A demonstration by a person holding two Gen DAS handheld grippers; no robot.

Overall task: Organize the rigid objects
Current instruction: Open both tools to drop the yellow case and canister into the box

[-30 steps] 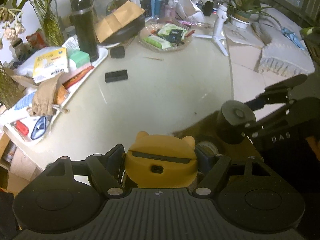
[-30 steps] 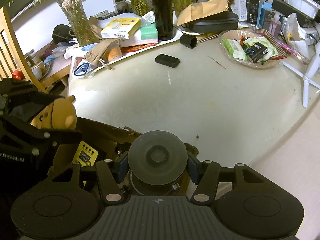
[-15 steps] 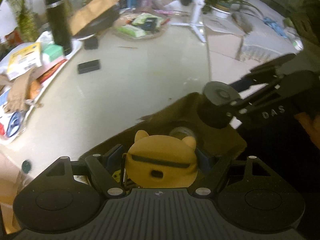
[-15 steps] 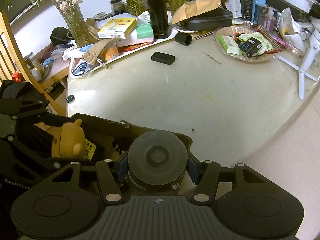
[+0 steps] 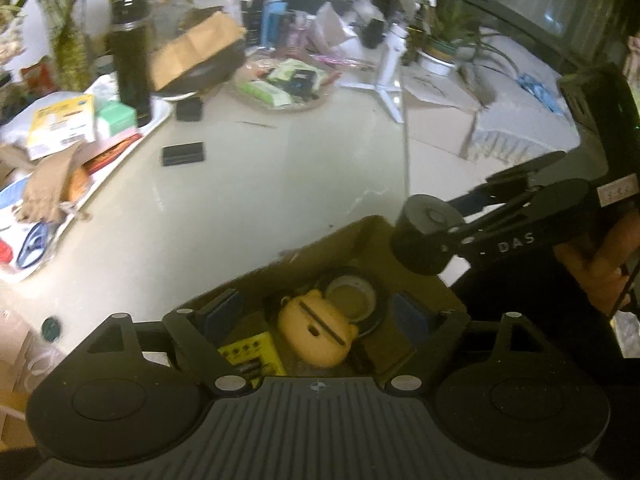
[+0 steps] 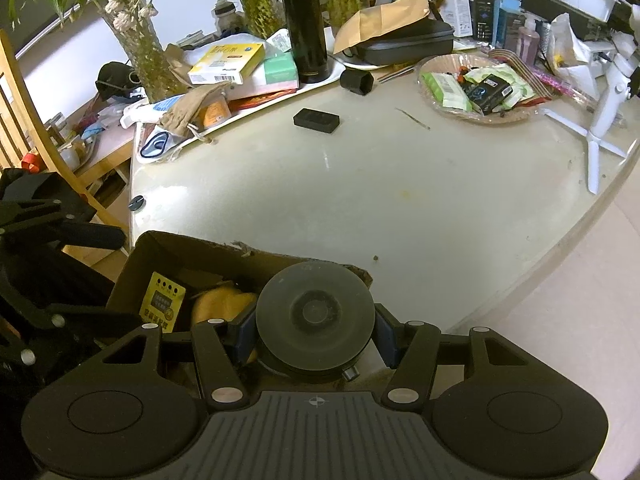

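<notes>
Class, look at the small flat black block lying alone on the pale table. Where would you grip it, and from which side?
Grip the black block across its two long sides, coming down from above. It lies flat with bare table all round, so its narrow width should fit between the jaws, and nothing beside it blocks a downward approach.

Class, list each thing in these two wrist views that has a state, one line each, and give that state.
Left gripper: jaws opening, nothing between the pads.
Yellow bear case: released, lying in the cardboard box.
Right gripper: shut on the black round disc, above the box.
Black flask: upright, lid on.
Small black block: lying flat on the table.
</notes>
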